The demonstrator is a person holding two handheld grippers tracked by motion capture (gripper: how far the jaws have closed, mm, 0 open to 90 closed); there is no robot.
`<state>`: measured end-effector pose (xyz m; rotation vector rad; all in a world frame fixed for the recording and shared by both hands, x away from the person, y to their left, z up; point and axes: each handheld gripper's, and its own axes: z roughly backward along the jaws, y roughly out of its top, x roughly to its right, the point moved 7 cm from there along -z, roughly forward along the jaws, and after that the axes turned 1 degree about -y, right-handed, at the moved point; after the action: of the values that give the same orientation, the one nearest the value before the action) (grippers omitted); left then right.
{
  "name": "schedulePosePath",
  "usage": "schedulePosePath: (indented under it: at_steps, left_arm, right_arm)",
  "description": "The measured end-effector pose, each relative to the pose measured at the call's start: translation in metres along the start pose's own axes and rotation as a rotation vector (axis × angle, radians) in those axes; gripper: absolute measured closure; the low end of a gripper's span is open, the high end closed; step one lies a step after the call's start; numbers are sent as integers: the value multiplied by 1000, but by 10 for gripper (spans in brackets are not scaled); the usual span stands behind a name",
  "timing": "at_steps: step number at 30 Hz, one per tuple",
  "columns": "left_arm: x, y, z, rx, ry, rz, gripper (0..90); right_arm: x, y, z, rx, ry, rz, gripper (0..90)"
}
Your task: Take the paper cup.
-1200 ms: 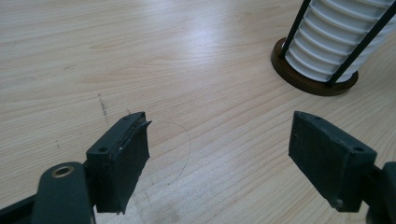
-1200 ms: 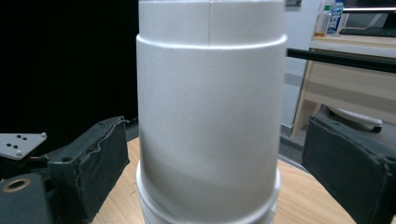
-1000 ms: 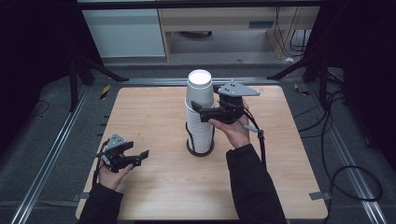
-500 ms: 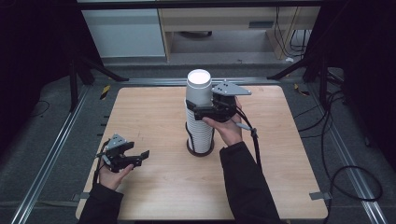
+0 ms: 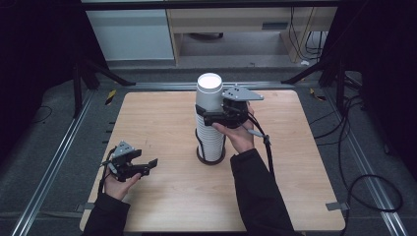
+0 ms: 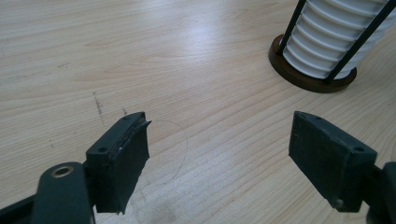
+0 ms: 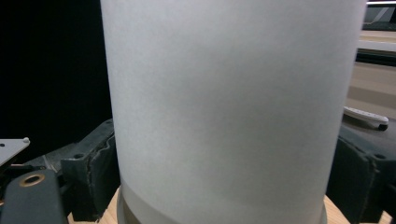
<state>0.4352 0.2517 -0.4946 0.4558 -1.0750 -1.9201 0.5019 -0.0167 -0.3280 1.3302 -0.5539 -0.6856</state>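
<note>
High view: the right gripper [image 5: 210, 117] clasps the top white paper cup [image 5: 209, 91] of the tall ribbed stack in the round brown-based wire holder [image 5: 211, 156] on the pale wooden table [image 5: 305, 162].

Left gripper view: the left gripper [image 6: 219, 149] is spread wide over bare wood, the holder beyond its right finger.

Right gripper view: the smooth white cup stands between both fingers [image 7: 88, 177].

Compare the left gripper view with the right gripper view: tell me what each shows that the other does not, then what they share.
Left gripper view alone: the left gripper with its jaws wide apart and nothing between them, above bare wooden table, plus the round dark base and thin black rods of the cup holder.

Right gripper view alone: the right gripper with a jaw on each side of the top cup, seen close against its smooth wall.

Shared: the stack of white cups; the left gripper view catches its ribbed lower part.
</note>
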Motion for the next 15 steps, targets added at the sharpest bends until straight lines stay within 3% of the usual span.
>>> schedulePosePath:
  at_steps: [9, 11, 15]
  left_arm:
    - [0, 0, 0, 0, -1, 2, 195]
    - [0, 0, 0, 1, -1, 5, 195]
    - [0, 0, 0, -1, -2, 6, 195]
  right_arm:
    - [0, 1, 2, 3, 5, 9, 117]
    - [0, 6, 4, 34, 9, 9, 120]
    - [0, 11, 5, 18, 6, 11, 127]
